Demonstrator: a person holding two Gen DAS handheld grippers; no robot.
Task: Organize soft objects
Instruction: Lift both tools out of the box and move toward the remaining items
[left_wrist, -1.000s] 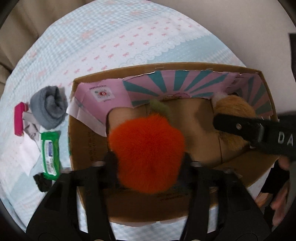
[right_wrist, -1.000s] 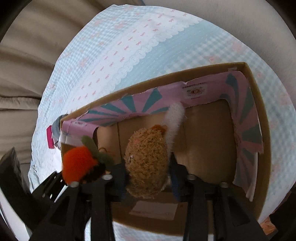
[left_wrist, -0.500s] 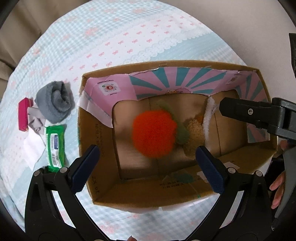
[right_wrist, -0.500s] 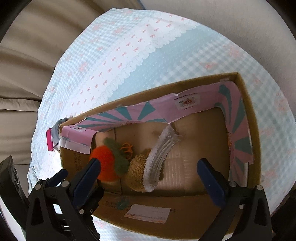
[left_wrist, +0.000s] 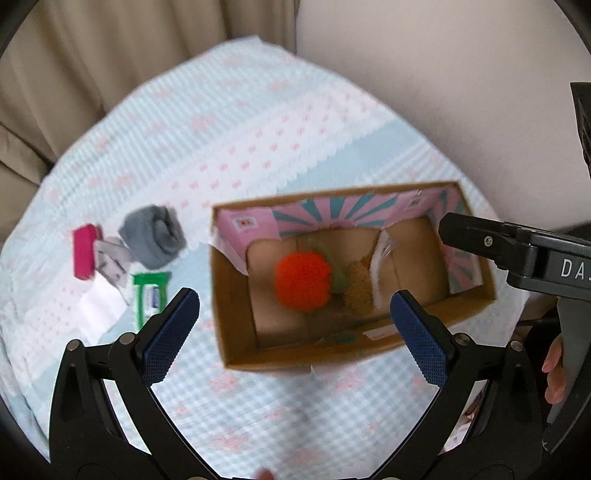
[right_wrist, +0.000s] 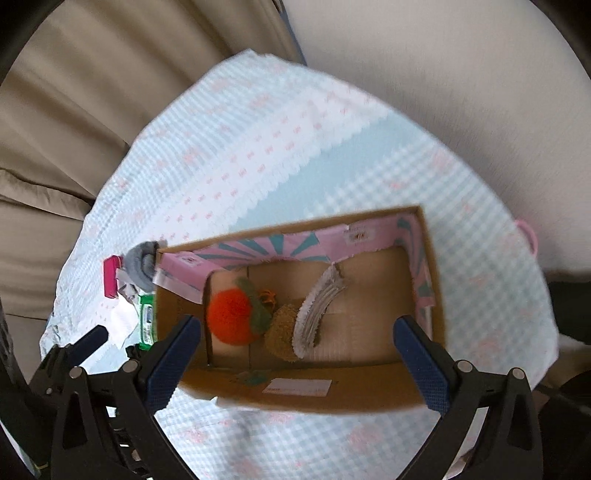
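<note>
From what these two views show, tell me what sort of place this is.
Probably a home living room or bedroom: a gingham cloth with pink bows covers the surface, beige upholstery sits behind it, and household bits, a cardboard box of plush toys and a rolled grey sock, lie on it.

L gripper (left_wrist: 294, 321) jaws spread wide, nothing between blue pads. R gripper (right_wrist: 297, 349) same: wide apart, empty. R-hand fingers (left_wrist: 554, 373) wrap its handle.

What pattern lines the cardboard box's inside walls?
Pink and teal sunburst stripes on the cardboard box lining, clearest in the left wrist view.
</note>
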